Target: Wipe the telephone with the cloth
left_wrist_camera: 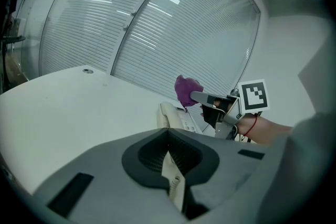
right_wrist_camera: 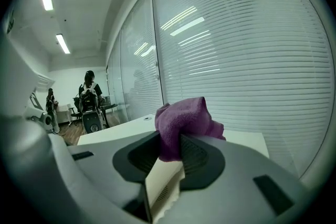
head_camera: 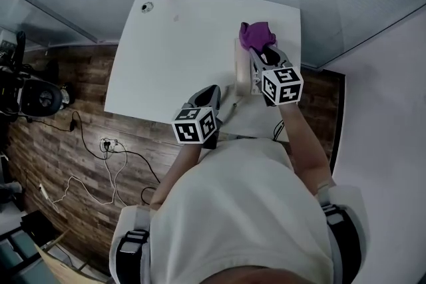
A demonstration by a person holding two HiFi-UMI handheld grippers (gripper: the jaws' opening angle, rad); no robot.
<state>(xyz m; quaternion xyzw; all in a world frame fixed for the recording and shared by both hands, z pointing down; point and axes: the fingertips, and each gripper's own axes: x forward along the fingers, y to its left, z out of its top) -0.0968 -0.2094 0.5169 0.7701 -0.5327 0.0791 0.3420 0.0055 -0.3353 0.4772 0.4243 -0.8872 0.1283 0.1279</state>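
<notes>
Item 1. Dark wood-plank floor (head_camera: pixel 60 163), left of the telephone: loose white and black cables and a wall socket lie on it.

Item 2. White rectangular table (head_camera: pixel 193 43): it bears the telephone near its right edge. A round cable grommet (head_camera: pixel 146 7) is set in the far left corner, well apart from the telephone.

Item 3. Left gripper (left_wrist_camera: pixel 169 164): its jaws are pressed together with nothing between them. It is held near the telephone's near left corner.

Item 4. Cream desk telephone (head_camera: pixel 242 71): it lies flat on the table with its handset cradled along the left side. The long axis runs away from the person.

Item 5. Right gripper (right_wrist_camera: pixel 176 162): it is clamped on a bunched purple terry cloth (right_wrist_camera: pixel 182 124). The cloth is carried over the telephone's far end; whether it touches cannot be told.

Relation noted: the telephone lies beneath the cloth and stretches back from it toward the person. A stroke along the long axis, drawn toward the person, is judged the natural wipe. The right gripper is the nearer one.

Writing: none can be read. Only black-and-white square markers are shown on the gripper cubes.
</notes>
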